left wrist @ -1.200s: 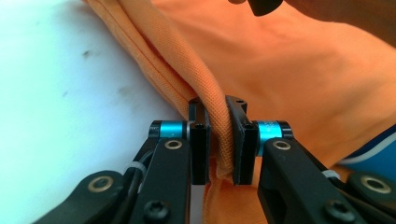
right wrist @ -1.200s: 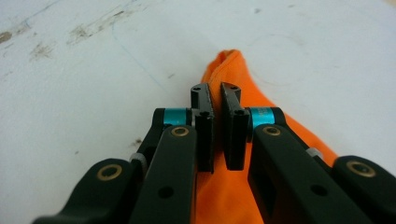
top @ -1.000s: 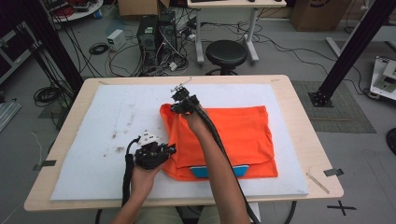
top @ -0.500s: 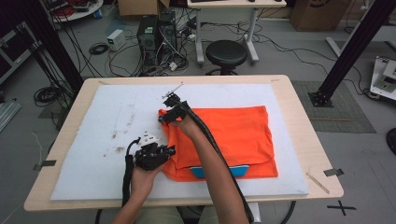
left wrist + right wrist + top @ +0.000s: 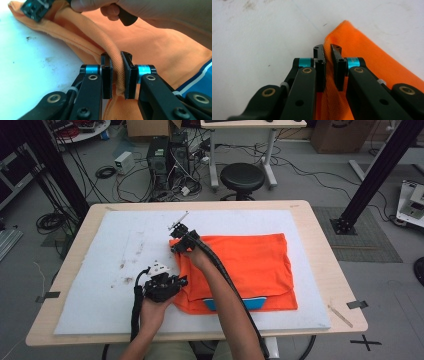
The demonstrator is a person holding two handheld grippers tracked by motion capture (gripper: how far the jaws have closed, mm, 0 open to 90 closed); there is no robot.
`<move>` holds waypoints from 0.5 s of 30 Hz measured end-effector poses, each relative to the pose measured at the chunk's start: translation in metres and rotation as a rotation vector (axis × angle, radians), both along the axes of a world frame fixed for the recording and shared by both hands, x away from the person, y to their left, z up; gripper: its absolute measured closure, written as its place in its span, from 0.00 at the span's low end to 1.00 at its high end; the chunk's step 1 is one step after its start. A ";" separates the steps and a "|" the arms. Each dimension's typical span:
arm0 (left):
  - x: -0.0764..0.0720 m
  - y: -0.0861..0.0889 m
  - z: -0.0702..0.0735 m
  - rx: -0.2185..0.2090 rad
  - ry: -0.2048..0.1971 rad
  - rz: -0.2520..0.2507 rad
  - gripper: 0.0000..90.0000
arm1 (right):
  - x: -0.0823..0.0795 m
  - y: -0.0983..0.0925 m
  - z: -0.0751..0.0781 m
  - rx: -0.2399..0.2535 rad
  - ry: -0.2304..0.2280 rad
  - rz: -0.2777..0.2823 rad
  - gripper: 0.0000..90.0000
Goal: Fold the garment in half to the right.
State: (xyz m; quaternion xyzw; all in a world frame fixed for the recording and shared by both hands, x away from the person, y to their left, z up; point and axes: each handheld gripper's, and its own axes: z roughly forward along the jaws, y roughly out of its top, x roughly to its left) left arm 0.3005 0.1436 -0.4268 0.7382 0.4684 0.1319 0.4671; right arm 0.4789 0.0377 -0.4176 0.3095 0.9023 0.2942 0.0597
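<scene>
Two grippers are pinching the orange shirt (image 5: 240,265), which is lying partly folded on the white mat (image 5: 100,250): the left gripper (image 5: 117,75) is clamping a rolled fold at the near-left edge, and the right gripper (image 5: 327,67), whose jaws have just been closing, is nipping the far-left corner. That right grip is taking only a thin tip of cloth, so any pull is likely slipping it free. If both hands are lifting unevenly, the fold is dragging and the blue-and-white part (image 5: 235,303) underneath is shifting.
</scene>
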 end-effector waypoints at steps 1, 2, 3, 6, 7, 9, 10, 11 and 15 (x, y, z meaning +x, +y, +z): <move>0.000 -0.001 0.000 -0.003 -0.001 -0.001 0.89 | 0.000 -0.003 0.003 0.008 -0.006 -0.007 0.94; 0.000 -0.003 0.001 -0.004 -0.002 -0.004 0.89 | 0.000 -0.006 0.006 0.013 -0.016 -0.012 0.94; 0.001 -0.004 0.002 -0.006 -0.003 -0.007 0.89 | 0.001 -0.009 0.009 0.022 -0.016 -0.017 0.94; 0.002 -0.011 0.006 -0.019 -0.007 -0.014 0.89 | 0.001 -0.023 0.018 0.040 -0.030 -0.040 0.94; 0.003 -0.013 0.008 -0.023 -0.009 -0.019 0.89 | 0.001 -0.028 0.020 0.049 -0.036 -0.049 0.94; 0.004 -0.020 0.012 -0.029 -0.013 -0.030 0.89 | 0.001 -0.040 0.026 0.069 -0.040 -0.072 0.94; 0.005 -0.023 0.014 -0.028 -0.015 -0.036 0.89 | 0.002 -0.046 0.028 0.074 -0.045 -0.079 0.94; 0.006 -0.028 0.017 -0.033 -0.017 -0.046 0.89 | 0.001 -0.052 0.030 0.077 -0.049 -0.087 0.94; 0.009 -0.043 0.024 -0.044 -0.018 -0.072 0.89 | 0.000 -0.078 0.038 0.101 -0.064 -0.127 0.94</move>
